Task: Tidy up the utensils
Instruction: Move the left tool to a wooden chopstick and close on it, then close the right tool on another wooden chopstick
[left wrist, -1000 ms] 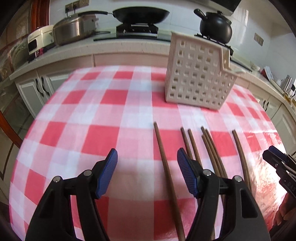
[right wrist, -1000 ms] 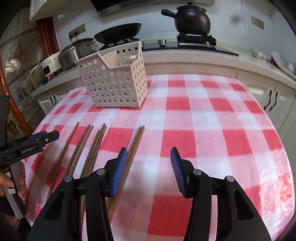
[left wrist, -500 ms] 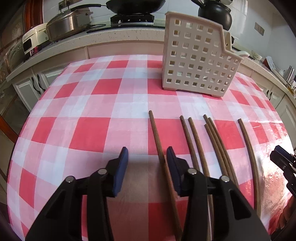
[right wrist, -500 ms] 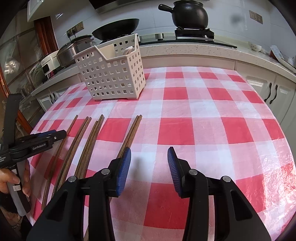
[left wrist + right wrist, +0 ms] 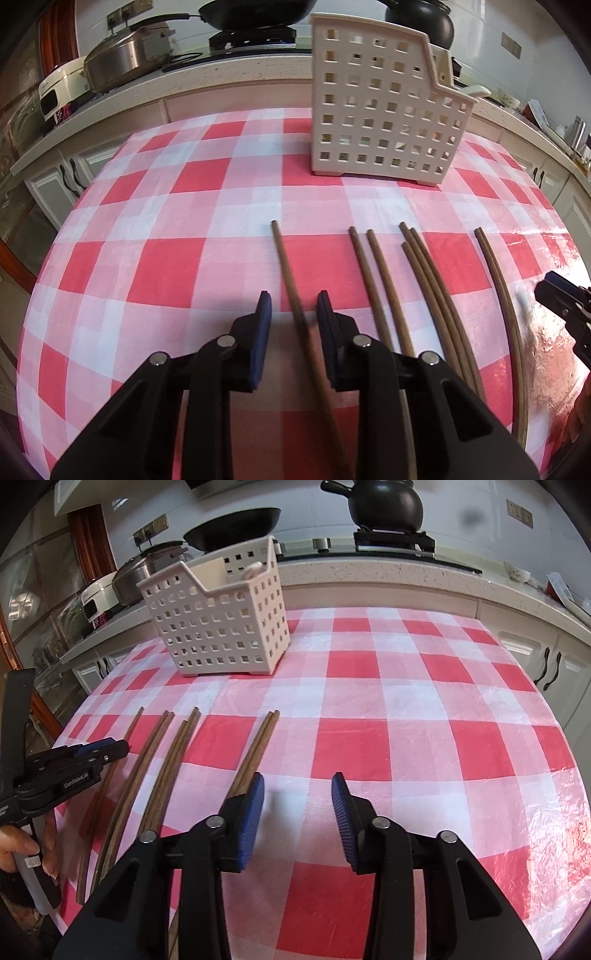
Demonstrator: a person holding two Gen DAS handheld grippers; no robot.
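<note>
The single chopstick (image 5: 286,266) lies between the jaws of my left gripper (image 5: 294,314), which are closing around it; a thin gap still shows on each side, so the pads are not yet pressing. It is the outermost of the brown wooden chopsticks laid side by side on the desk (image 5: 159,266), which is covered in a red, pink and white checked cloth.

From my left wrist view I count the chopsticks in groups running towards the right edge of the desk: the single one, then a pair (image 5: 373,266), then three bunched together (image 5: 424,266), then a close pair (image 5: 493,266) near that edge. That makes eight.

The close pair runs just beside the left pad of my right gripper (image 5: 297,797). Its jaws stand partly open and are closing, with only bare cloth between them.

Beyond the chopstick tips, towards the far edge of the desk, stands a white perforated basket (image 5: 380,110), upright. A pale object pokes above its rim; I cannot tell what it is.

My left hand (image 5: 22,845) shows at the near left corner, wrapped around the gripper's handle.

Behind the desk runs a kitchen counter (image 5: 388,572) with one black clay pot (image 5: 386,502), one black wok (image 5: 232,528), one steel pan with lid (image 5: 125,61) and one white appliance (image 5: 61,90).
</note>
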